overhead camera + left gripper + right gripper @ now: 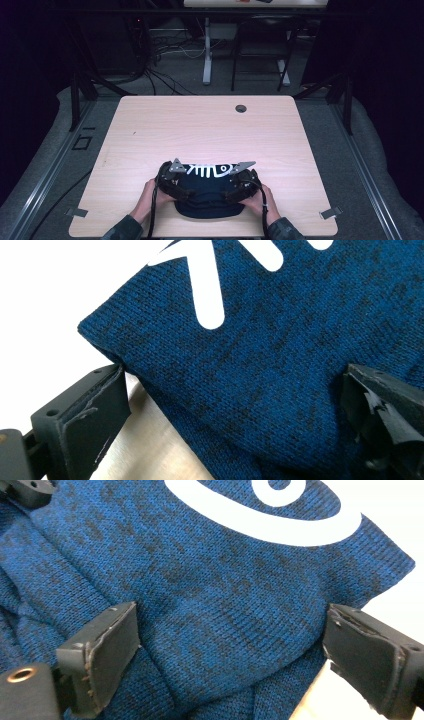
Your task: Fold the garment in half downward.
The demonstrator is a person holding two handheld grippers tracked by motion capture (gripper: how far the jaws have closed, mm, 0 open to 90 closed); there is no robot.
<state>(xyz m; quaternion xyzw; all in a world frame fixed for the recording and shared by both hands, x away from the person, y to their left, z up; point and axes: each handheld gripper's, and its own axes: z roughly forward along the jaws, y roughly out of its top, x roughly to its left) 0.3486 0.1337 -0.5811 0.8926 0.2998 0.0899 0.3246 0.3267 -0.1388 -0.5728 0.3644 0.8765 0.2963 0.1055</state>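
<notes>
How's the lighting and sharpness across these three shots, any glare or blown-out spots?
High view: the table is evenly lit, its surroundings fall into darkness, and the picture is soft. Left gripper view: the blue knit garment is crisp, the background burns out white. Right gripper view: the knit is sharp, with white blown out at the right edge.

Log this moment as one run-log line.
item: blue knit garment, near table edge | left hand-held gripper: open, astride fabric | right hand-held gripper: open, astride fabric | grasp: not yet closed
</notes>
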